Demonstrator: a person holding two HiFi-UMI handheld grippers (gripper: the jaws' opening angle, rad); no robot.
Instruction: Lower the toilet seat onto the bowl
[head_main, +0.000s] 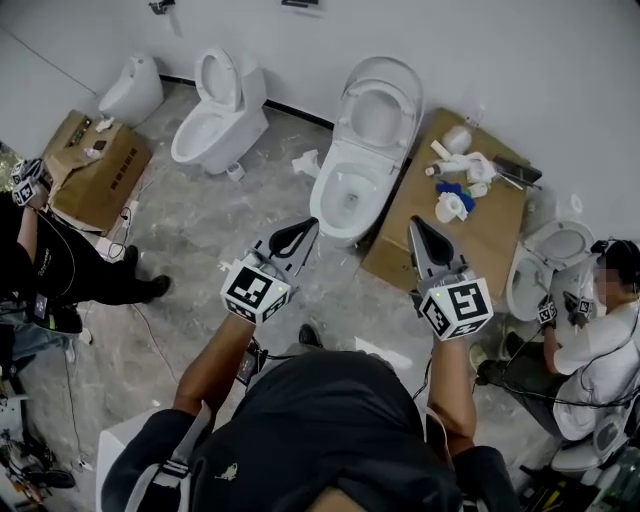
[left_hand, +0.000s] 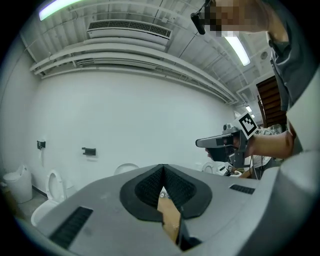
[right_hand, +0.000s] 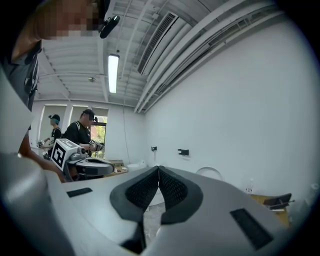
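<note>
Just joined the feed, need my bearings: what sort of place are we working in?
Probably a test or training room, not a real bathroom: the middle toilet and left toilet stand along one wall, a cardboard box lies beside them, and a person at right works on another toilet.

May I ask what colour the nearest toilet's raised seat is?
White; the seat shows best in head view.

Black short-sleeved shirt, grey shoulder strap, grey left gripper and right gripper, black-and-white marker cubes
</note>
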